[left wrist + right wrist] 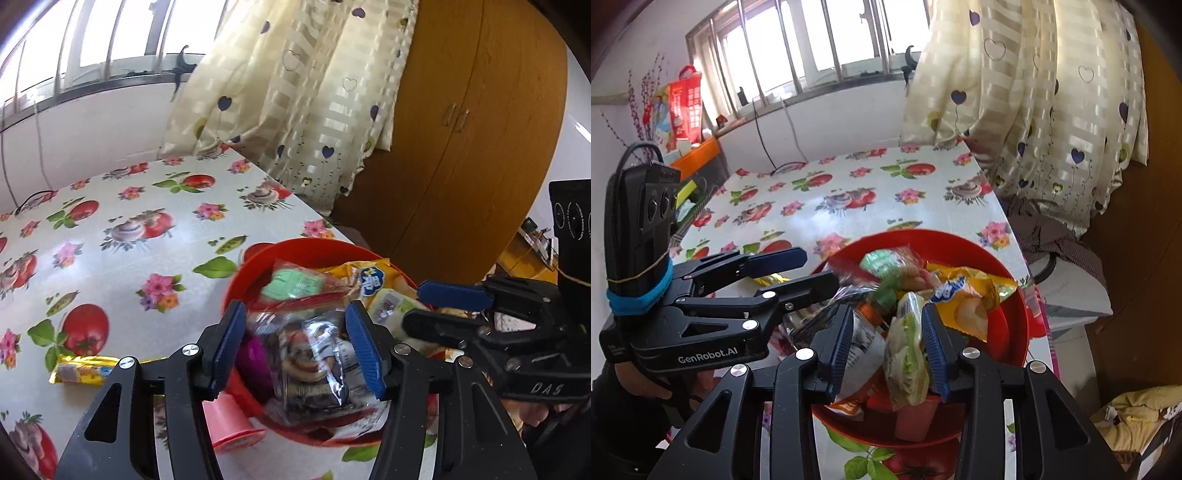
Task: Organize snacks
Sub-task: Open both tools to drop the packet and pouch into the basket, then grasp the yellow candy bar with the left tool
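A table point(122, 258) covered in an oilcloth printed with tomatoes, mushrooms and flowers stands under a barred window point(812, 40). At the table's far right corner hangs a cream curtain point(295, 92) with heart prints, and a wooden wardrobe point(461, 129) stands just beyond it. Off the table's left edge sit an orange tray point(698, 157) and a red bag point(685, 107).

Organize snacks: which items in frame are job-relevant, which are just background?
Job:
- red bowl of snack packets
- clear packet between the left hand-held gripper fingers
- green-white packet between the right hand-held gripper fingers
- yellow bar on the tablecloth
- pink cup beside the bowl

Background:
- curtain
- wardrobe
- red bag
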### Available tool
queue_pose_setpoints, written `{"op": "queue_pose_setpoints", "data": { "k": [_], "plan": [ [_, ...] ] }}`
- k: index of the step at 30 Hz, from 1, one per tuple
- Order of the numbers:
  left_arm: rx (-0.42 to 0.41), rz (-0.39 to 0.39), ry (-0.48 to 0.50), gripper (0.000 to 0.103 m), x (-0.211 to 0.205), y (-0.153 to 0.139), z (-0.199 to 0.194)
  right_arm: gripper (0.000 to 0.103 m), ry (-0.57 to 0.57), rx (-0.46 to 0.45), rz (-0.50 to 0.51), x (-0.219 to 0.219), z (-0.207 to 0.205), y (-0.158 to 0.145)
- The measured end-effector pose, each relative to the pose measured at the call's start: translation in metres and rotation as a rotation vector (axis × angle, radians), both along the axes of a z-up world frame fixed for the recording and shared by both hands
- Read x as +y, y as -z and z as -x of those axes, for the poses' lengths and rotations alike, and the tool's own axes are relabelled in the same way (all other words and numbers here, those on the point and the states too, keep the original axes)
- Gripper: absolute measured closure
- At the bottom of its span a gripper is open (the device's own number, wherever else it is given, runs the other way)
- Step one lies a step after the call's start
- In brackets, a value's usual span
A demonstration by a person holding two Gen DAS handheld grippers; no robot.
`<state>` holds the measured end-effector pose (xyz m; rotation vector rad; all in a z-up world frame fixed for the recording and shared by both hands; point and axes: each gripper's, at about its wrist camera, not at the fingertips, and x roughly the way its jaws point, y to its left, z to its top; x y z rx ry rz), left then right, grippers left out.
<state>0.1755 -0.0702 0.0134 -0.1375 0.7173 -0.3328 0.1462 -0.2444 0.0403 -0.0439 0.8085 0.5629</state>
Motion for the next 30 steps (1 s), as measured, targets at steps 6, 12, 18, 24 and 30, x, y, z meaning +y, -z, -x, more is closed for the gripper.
{"op": "queue_pose_setpoints", "data": {
  "k": [6, 12, 18, 24, 30],
  "plan": [
    [0.016, 0.022, -0.073, 0.046, 0.037, 0.001, 0.008, 0.067, -0.021, -0.014, -0.007, 0.013, 0.002, -0.007],
    [0.034, 0.031, -0.168, 0.046, 0.080, 0.006, 0.019, 0.067, -0.068, -0.009, -0.011, 0.034, 0.008, -0.007],
    [0.064, 0.016, -0.238, 0.046, 0.116, 0.020, 0.032, 0.067, -0.156, -0.013, -0.011, 0.067, 0.015, -0.009],
    [0.066, -0.075, -0.211, 0.046, 0.126, 0.032, 0.026, 0.067, -0.245, 0.021, 0.027, 0.103, 0.022, 0.003],
    [0.036, -0.246, -0.038, 0.046, 0.124, 0.043, -0.004, 0.067, -0.252, 0.054, 0.037, 0.108, 0.024, 0.012]
  ]
}}
